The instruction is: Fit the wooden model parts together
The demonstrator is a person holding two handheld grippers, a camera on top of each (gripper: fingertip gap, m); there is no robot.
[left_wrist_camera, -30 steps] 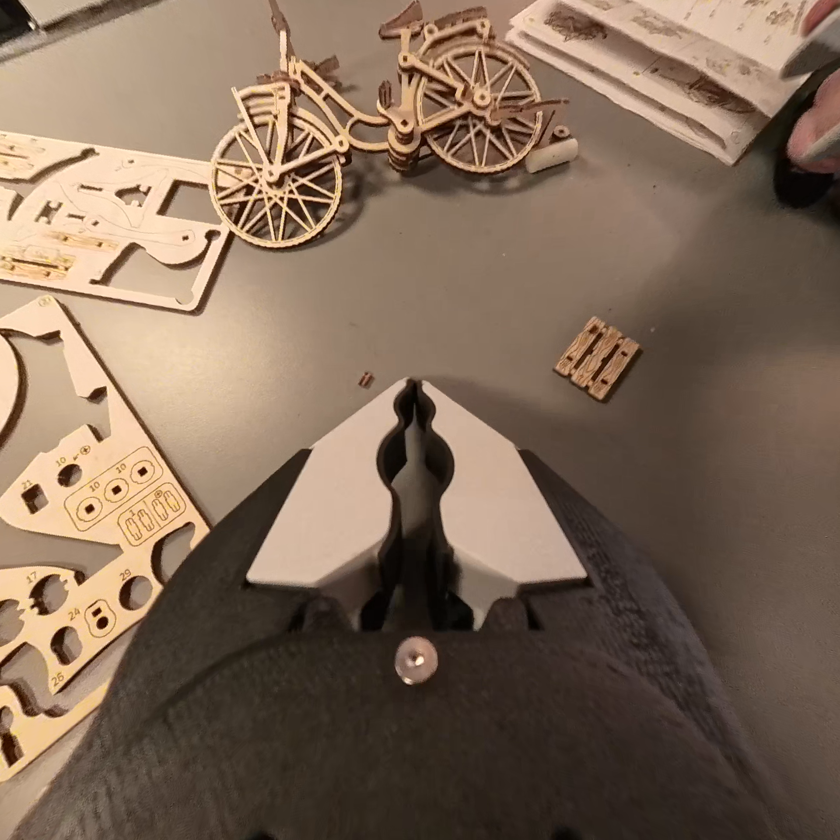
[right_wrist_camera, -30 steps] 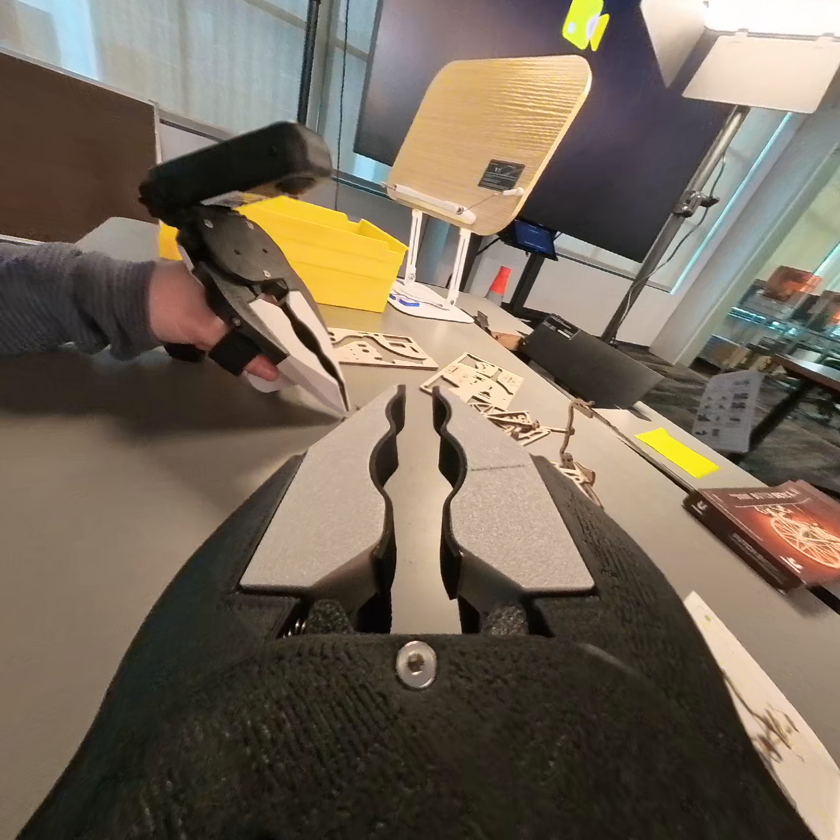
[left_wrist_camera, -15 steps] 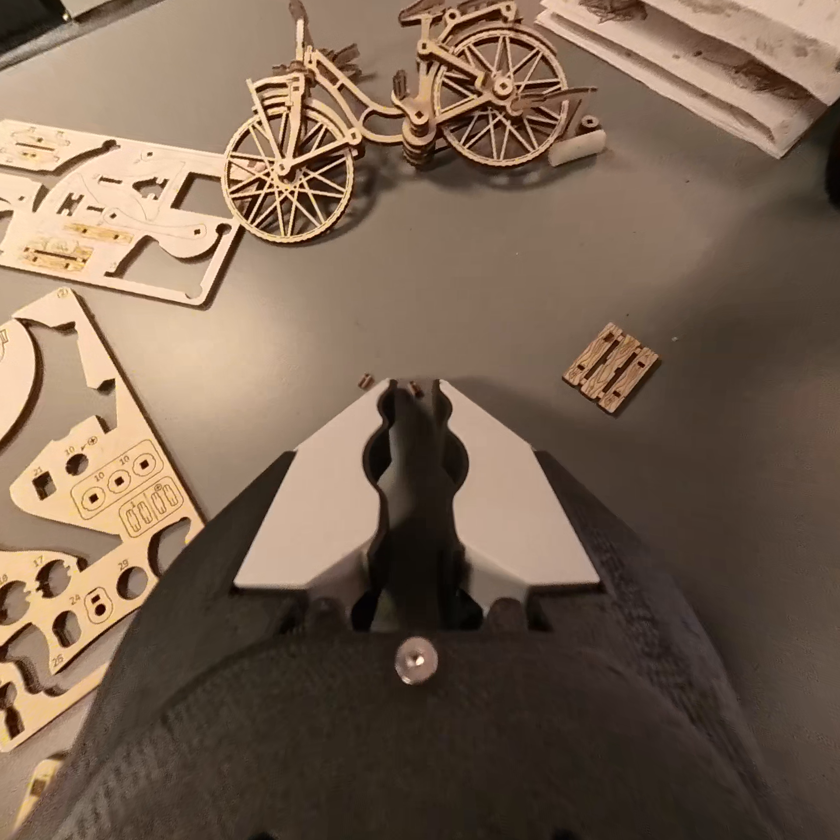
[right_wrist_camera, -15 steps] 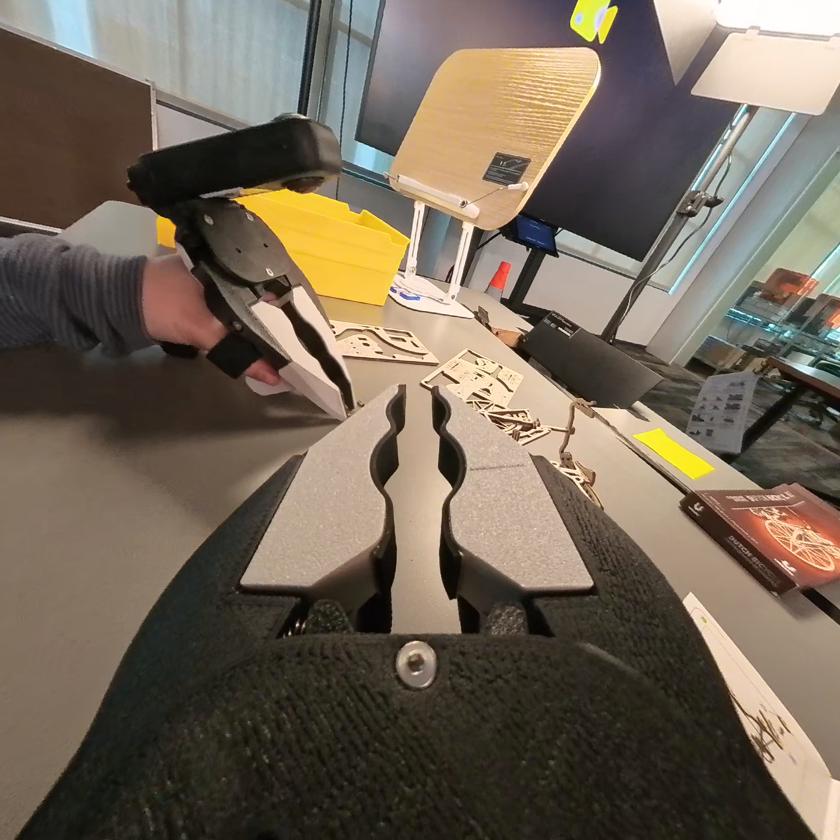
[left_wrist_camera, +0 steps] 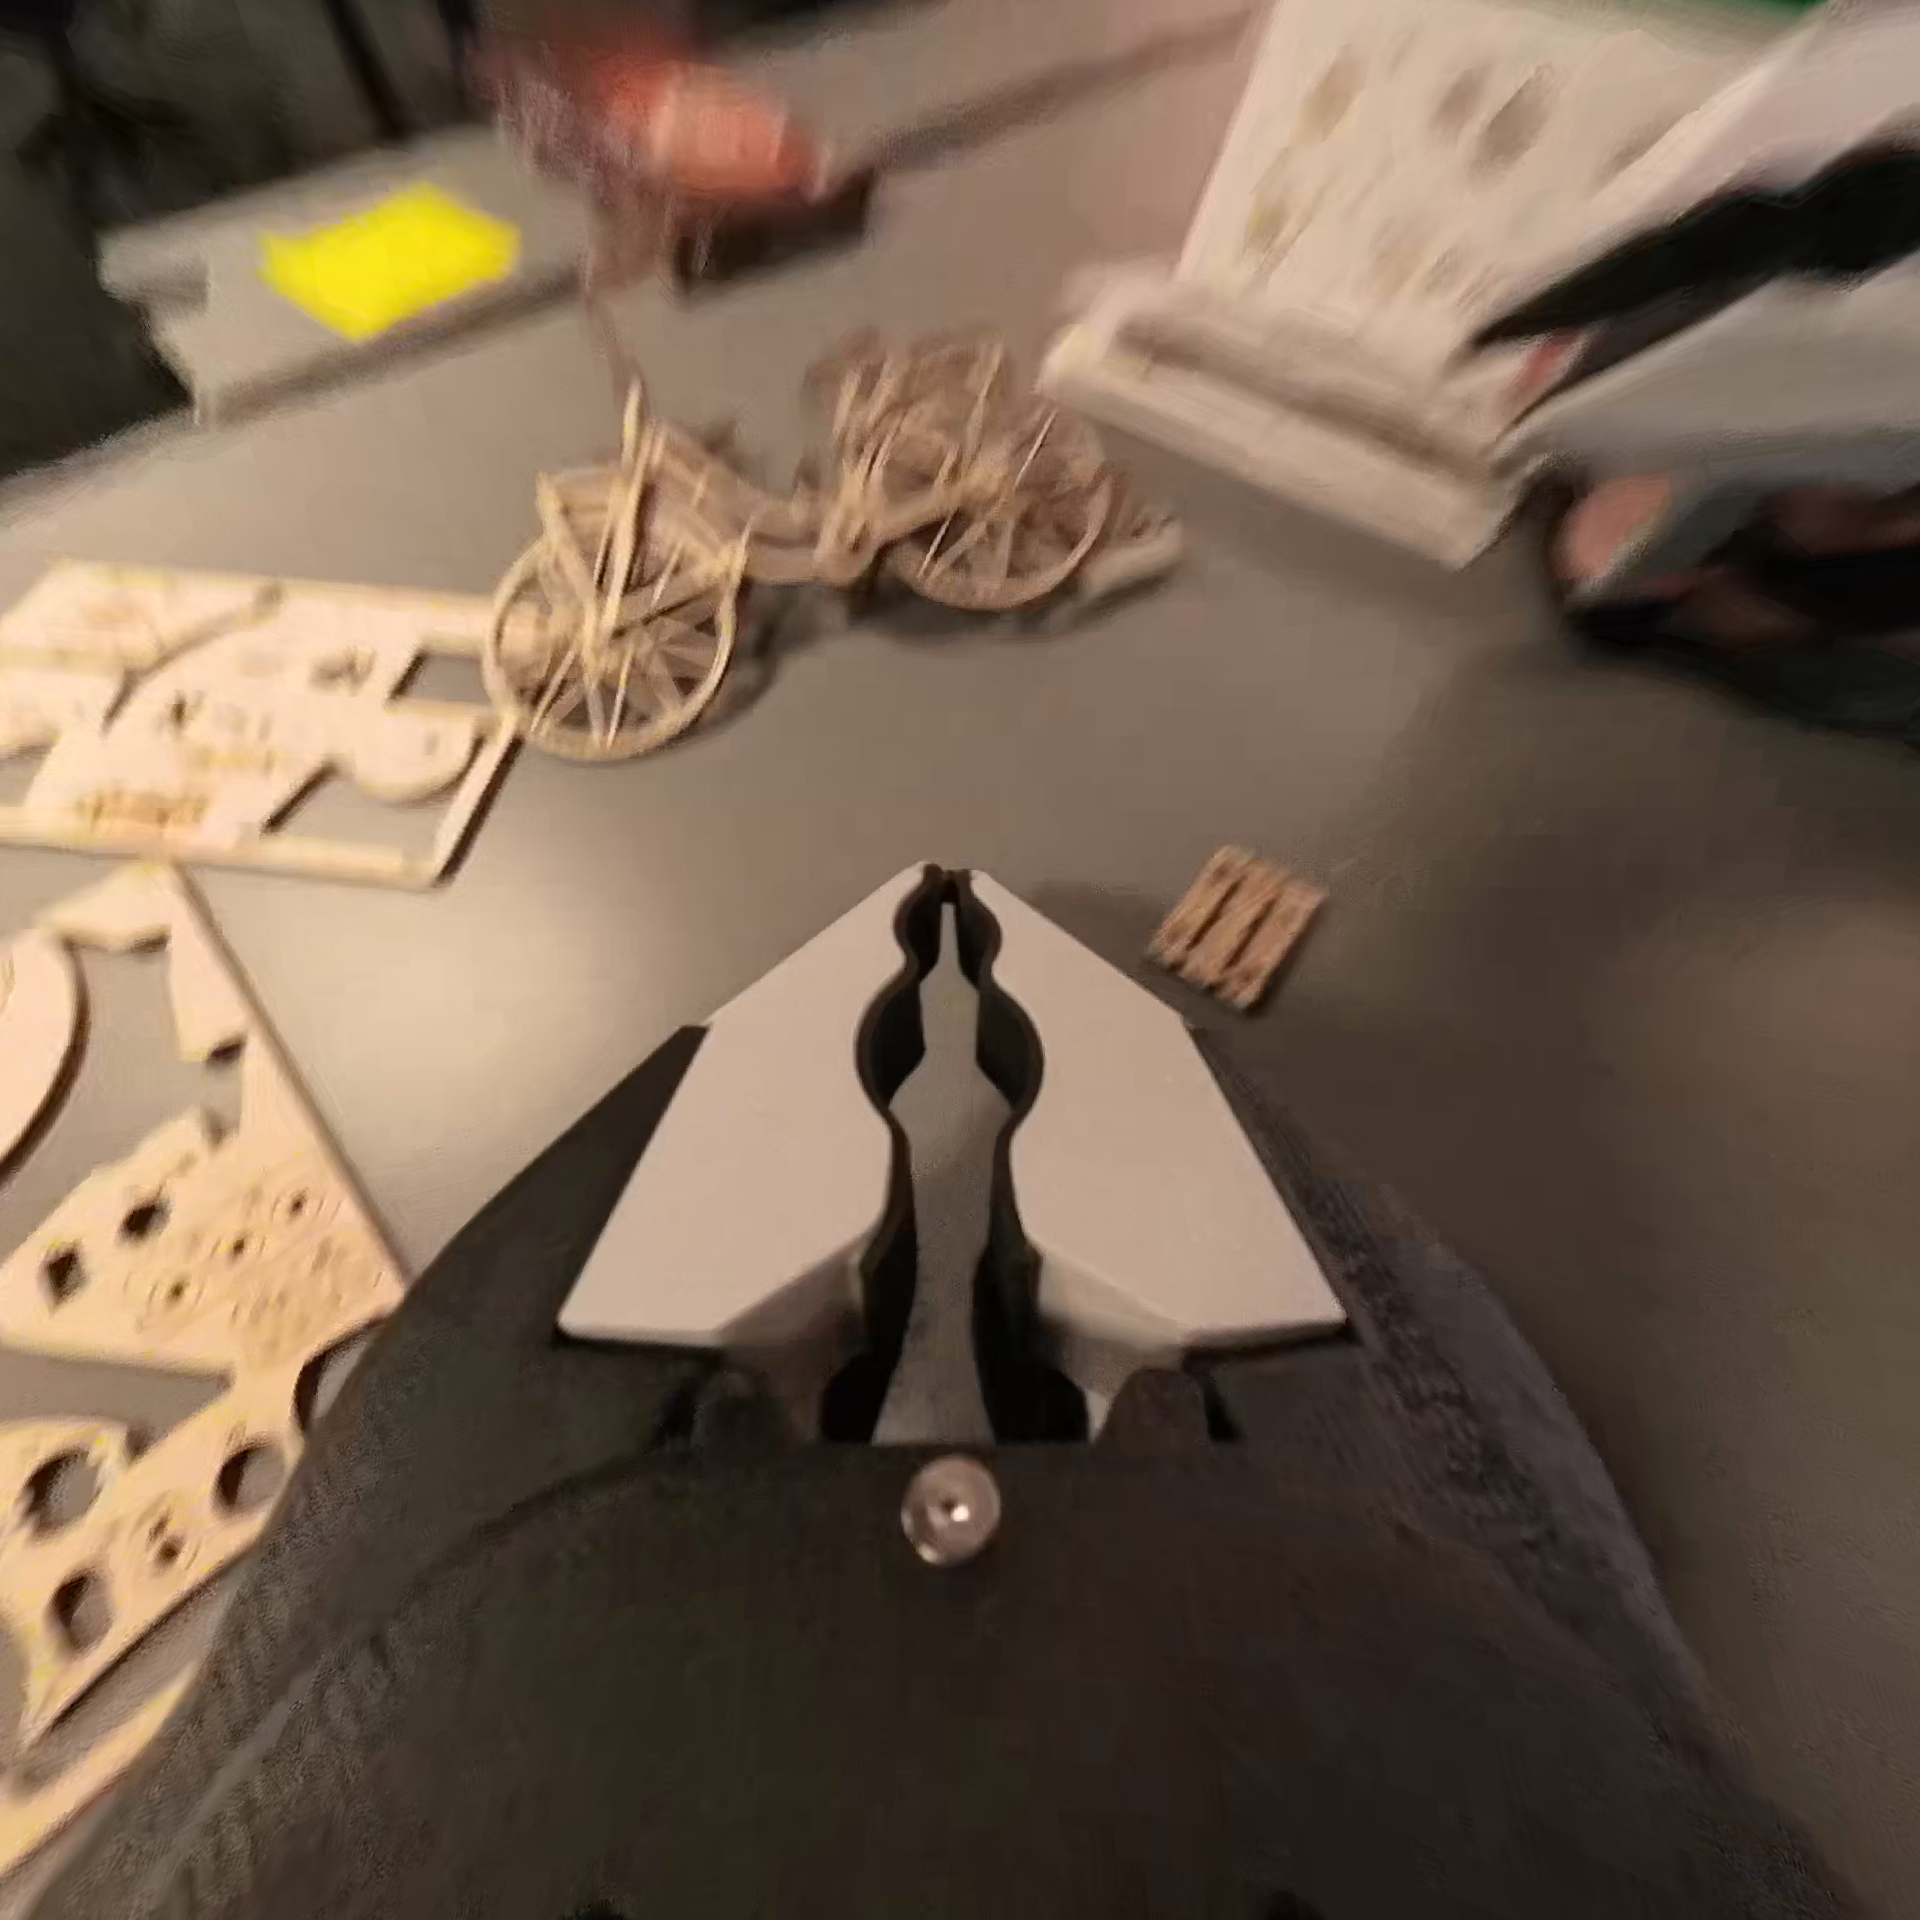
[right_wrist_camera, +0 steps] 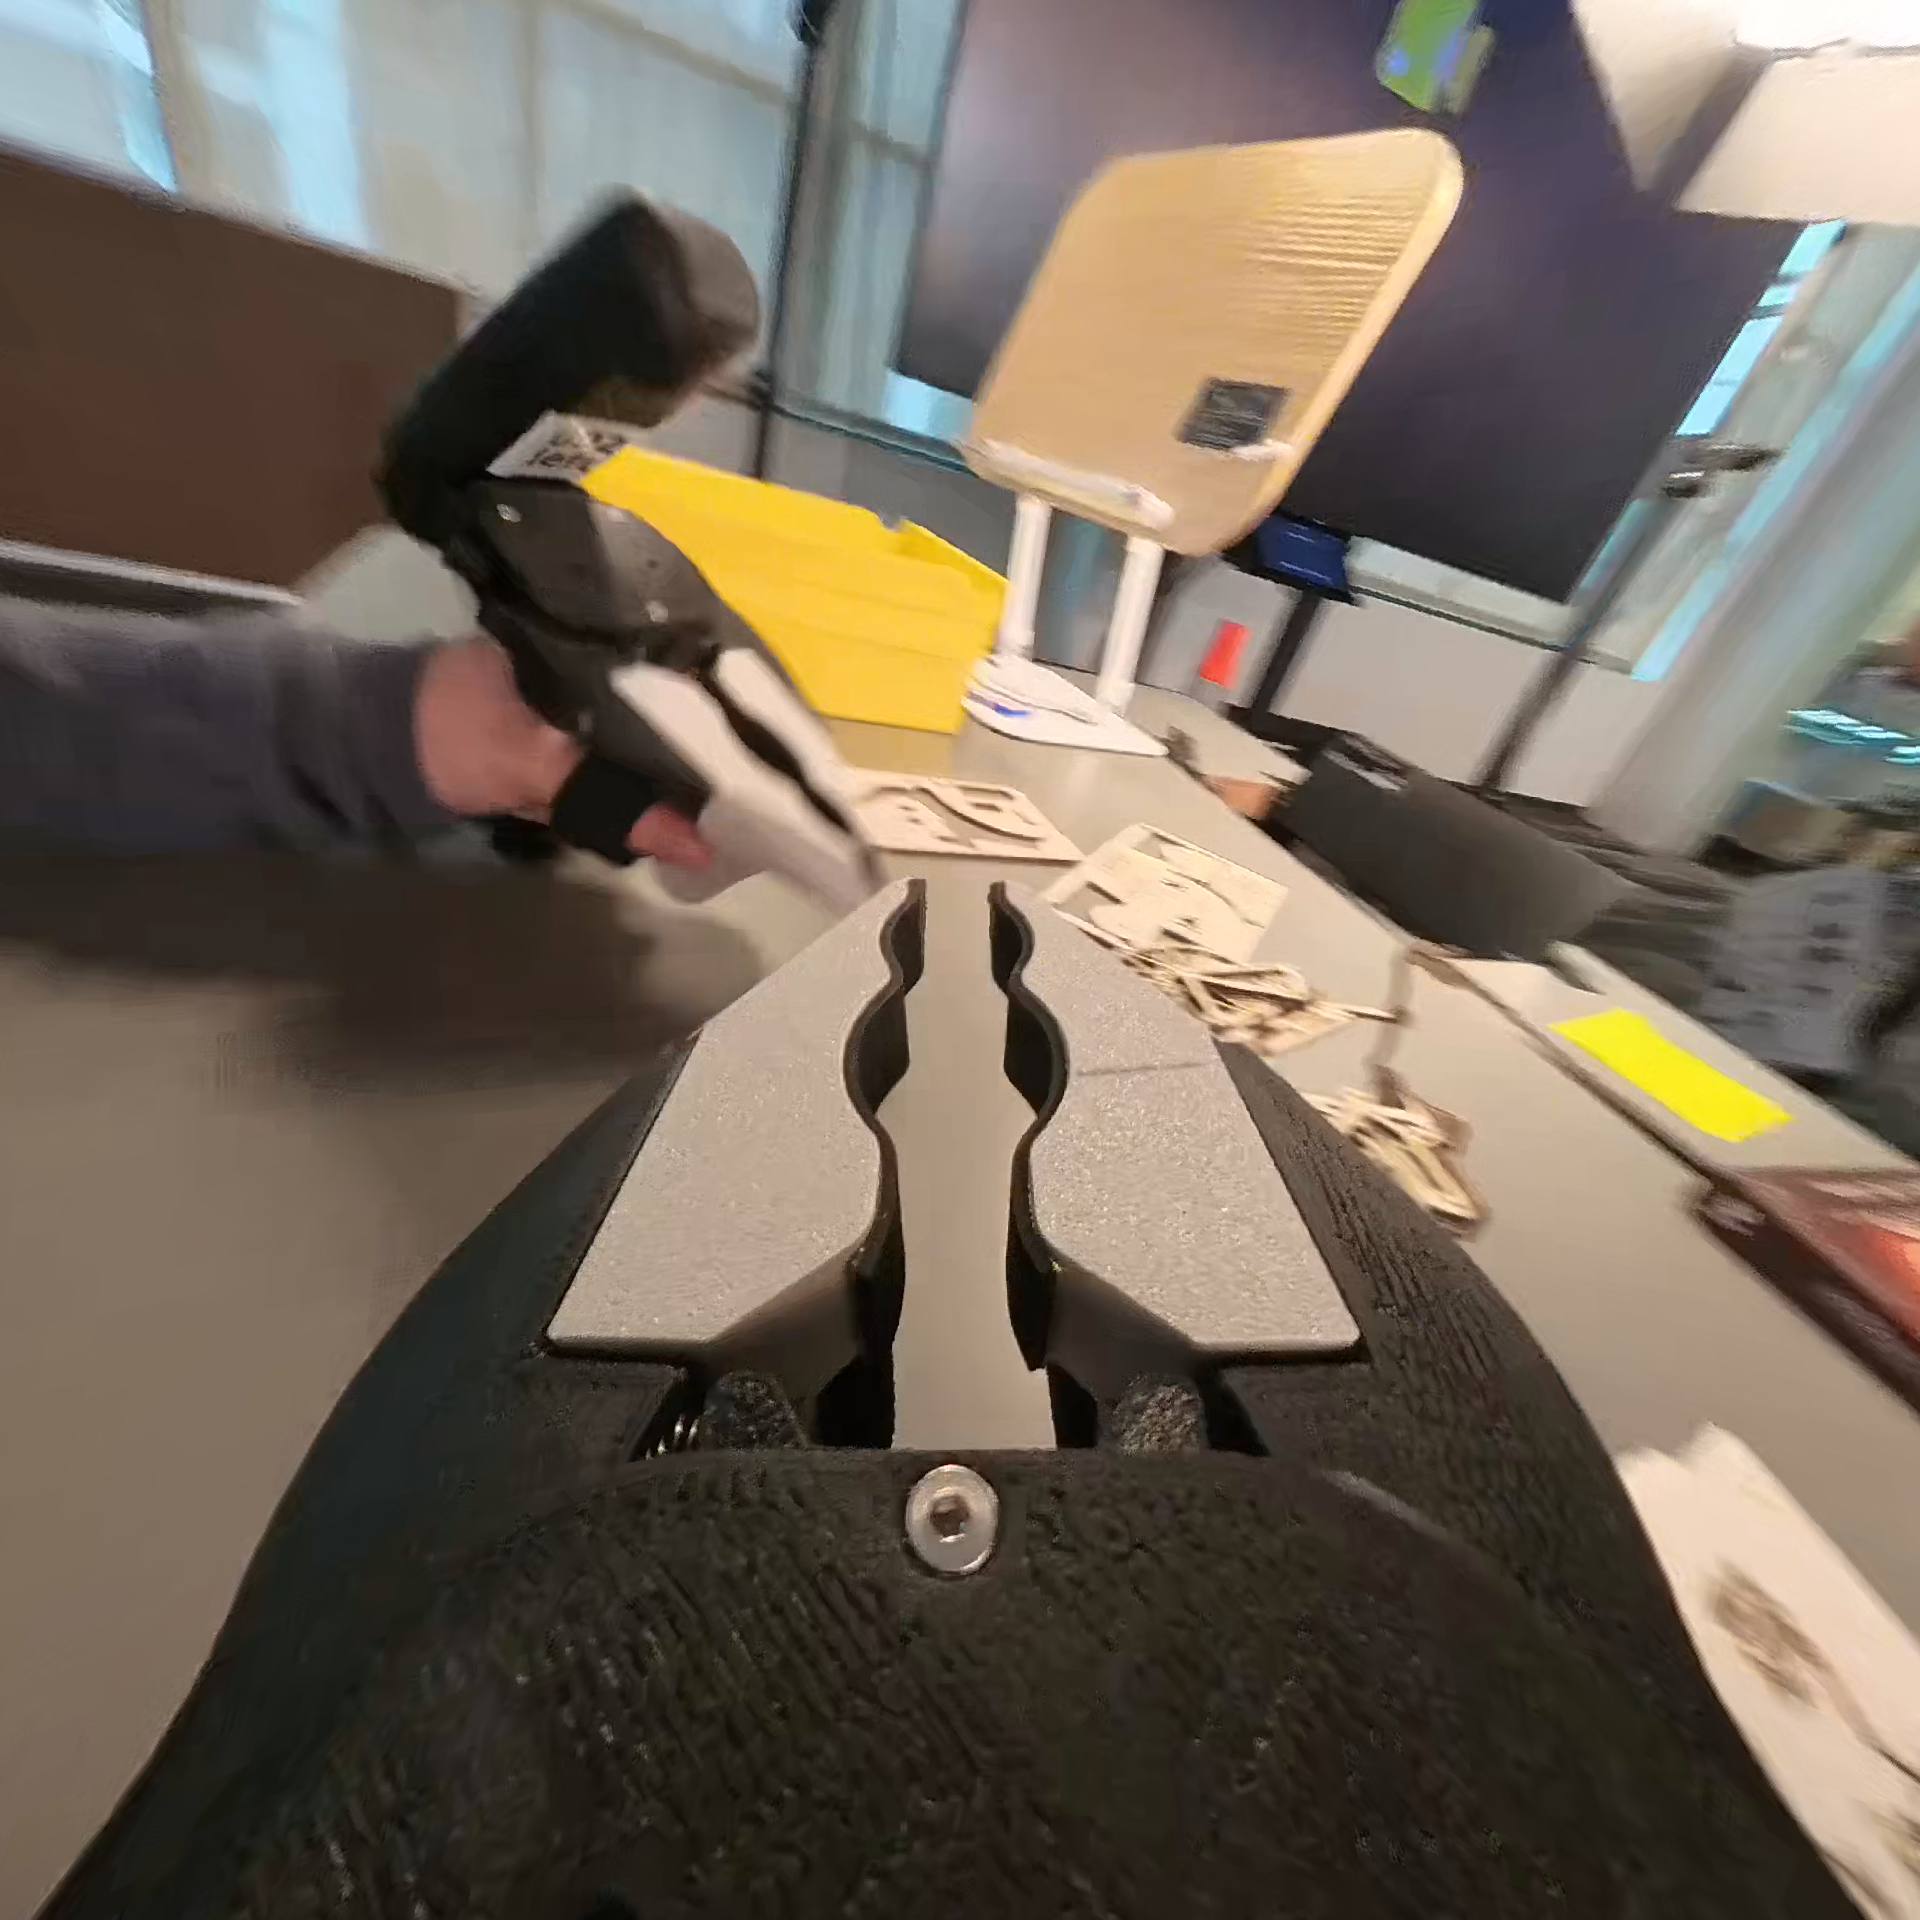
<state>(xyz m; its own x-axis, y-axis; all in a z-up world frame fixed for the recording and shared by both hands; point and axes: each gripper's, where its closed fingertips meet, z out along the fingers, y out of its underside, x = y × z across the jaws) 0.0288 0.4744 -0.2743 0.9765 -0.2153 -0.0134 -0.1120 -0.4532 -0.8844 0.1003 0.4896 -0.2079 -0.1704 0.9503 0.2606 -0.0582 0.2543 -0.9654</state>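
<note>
A part-built wooden bicycle model (left_wrist_camera: 790, 582) lies on the grey table ahead of my left gripper (left_wrist_camera: 945, 878). The left gripper's tips are closed together above the table. Blur hides whether a tiny part is pinched between them. A small slatted wooden piece (left_wrist_camera: 1236, 940) lies just right of the tips. My right gripper (right_wrist_camera: 954, 894) is open and empty, low over the table. The left gripper (right_wrist_camera: 847, 868) shows in the right wrist view, held in a hand, its tips close to my right gripper's left finger. The bicycle also shows in the right wrist view (right_wrist_camera: 1392, 1132).
Punched wooden part sheets (left_wrist_camera: 239, 717) (left_wrist_camera: 156, 1247) lie at the left. An instruction booklet (left_wrist_camera: 1351, 312) lies at the far right. A yellow bin (right_wrist_camera: 831, 603), a wooden board on a white stand (right_wrist_camera: 1205, 343), a black box (right_wrist_camera: 1455, 862) and a dark printed box (right_wrist_camera: 1839, 1257) sit farther off. Spacing between my two grippers at the tips: around 10 cm. The small slatted wooden piece (left_wrist_camera: 1236, 940) lies around 6 cm away from my left fingertips.
My left gripper opened over two tiny wooden bits, then shut and rose and tilted up from the table. The view is now blurred by motion. My right gripper stayed open.
</note>
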